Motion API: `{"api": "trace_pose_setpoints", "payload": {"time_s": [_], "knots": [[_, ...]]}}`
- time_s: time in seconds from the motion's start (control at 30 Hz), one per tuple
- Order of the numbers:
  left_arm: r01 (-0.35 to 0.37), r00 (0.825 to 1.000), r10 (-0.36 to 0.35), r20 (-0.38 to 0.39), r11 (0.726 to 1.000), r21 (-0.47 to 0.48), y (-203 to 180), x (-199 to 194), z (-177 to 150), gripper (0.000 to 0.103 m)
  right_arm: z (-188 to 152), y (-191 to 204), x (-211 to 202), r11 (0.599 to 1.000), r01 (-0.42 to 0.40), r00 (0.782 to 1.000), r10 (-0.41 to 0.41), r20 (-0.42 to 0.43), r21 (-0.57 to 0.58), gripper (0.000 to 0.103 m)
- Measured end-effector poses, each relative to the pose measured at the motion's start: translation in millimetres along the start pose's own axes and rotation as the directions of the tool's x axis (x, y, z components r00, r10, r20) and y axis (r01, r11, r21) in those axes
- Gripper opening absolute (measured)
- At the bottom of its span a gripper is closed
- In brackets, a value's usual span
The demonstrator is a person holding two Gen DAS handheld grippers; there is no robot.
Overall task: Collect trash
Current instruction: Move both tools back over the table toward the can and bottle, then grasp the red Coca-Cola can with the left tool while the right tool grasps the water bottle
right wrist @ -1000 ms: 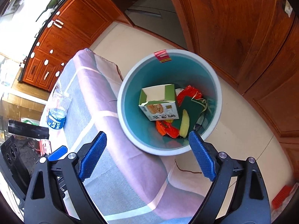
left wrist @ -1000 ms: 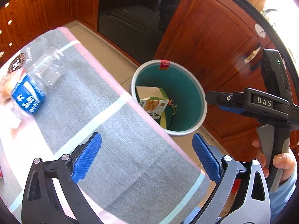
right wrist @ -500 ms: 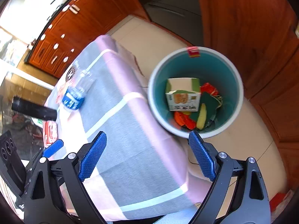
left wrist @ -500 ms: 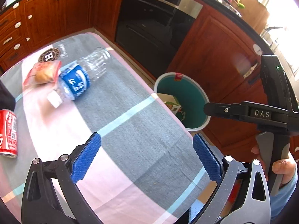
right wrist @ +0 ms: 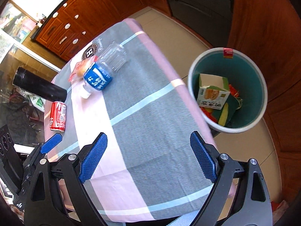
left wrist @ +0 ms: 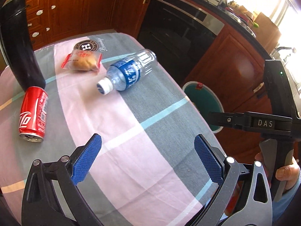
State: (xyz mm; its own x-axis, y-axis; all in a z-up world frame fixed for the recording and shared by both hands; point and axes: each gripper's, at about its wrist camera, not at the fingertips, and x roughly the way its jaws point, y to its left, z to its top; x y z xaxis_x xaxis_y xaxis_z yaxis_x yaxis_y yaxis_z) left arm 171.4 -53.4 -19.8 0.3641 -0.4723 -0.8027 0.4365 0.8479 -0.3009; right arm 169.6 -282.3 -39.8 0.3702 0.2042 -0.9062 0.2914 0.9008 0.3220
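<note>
So both tools are spread wide, nothing in them. The bottle (left wrist: 129, 71) lies on the desk (left wrist: 150, 160) well ahead of the left tool (left wrist: 147, 159), cap pointing back toward it. Left tool looks nearer than the right tool (right wrist: 148, 158).

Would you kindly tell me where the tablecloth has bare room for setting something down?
The near half of the tablecloth, below the water bottle, is bare. The far-left corner is crowded: bread packet, cola can, black flask.

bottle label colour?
Blue with white lettering, on the plastic bottle; clearest in the left wrist view.
</note>
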Motion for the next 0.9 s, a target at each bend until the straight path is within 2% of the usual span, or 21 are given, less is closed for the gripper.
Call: {"api": "trace_pose_setpoints", "payload": {"time_s": [0.27, 0.53, 0.63, 0.83, 0.9], "knots": [[-0.094, 0.995, 0.096, 0.026, 0.993, -0.077, 68, -15, -1, 0.099, 8, 51, 30, 0.998, 0.001, 0.999, -0.004, -0.047, -0.056, 0.086], [-0.174, 0.982, 0.184, 0.043, 0.97, -0.171, 133, -19, 9, 0.099, 55, 88, 55, 0.999, 0.033, 0.999, -0.033, 0.016, -0.016, 0.086], [-0.187, 0.98, 0.195, 0.026, 0.965, -0.185, 151, -13, 12, 0.099, 77, 96, 68, 0.999, 0.043, 0.998, -0.044, 0.038, 0.01, 0.086], [-0.19, 0.981, 0.193, -0.005, 0.962, -0.197, 169, 3, 18, 0.099, 108, 102, 109, 0.996, 0.064, 0.998, -0.065, 0.015, 0.062, 0.085], [-0.197, 0.98, 0.198, -0.014, 0.962, -0.191, 172, 8, 21, 0.099, 114, 102, 123, 0.996, 0.038, 0.999, -0.039, 0.002, 0.076, 0.087]]}}
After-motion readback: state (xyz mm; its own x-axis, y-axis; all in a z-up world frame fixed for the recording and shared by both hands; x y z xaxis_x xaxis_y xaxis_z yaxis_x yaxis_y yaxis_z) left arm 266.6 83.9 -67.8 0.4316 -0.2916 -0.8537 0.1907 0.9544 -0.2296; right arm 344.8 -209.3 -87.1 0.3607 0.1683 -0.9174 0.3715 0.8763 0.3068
